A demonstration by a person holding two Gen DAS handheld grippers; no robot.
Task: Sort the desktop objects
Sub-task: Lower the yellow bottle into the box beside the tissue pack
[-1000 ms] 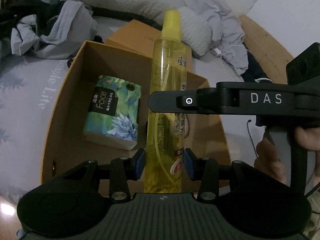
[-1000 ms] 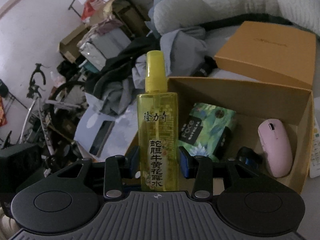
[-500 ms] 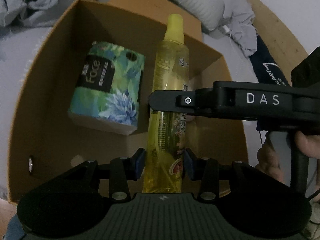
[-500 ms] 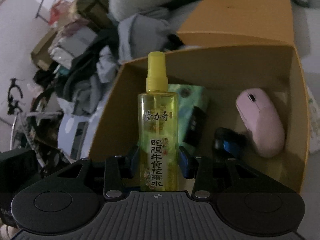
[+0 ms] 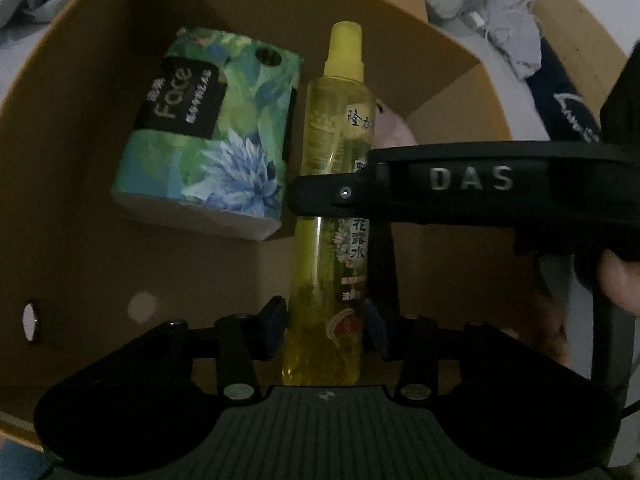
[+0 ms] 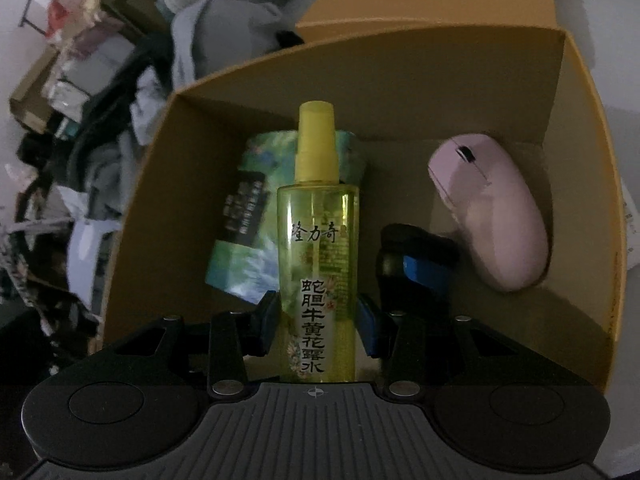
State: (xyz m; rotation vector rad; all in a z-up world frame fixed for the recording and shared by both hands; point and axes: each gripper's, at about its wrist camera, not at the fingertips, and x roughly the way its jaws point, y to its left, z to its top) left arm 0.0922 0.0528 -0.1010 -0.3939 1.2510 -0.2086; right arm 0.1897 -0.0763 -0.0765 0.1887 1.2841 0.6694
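While the yellow spray bottle (image 6: 318, 264) is sinking into the cardboard box (image 6: 576, 92), the left gripper (image 5: 325, 326) is beginning to let go.

Compared with a second ago, the box walls are now rising around the bottle, which is hanging at 6 o'clock from the tissue pack (image 5: 212, 128) and 9 o'clock from the pink mouse (image 6: 490, 212). The left gripper's jaws have just been opening, with the bottle between them and a thin gap showing at each pad, while the right gripper (image 6: 318, 320) is clamping the bottle (so it is probably carrying the weight alone). Judging from this, release into the box is coming next.
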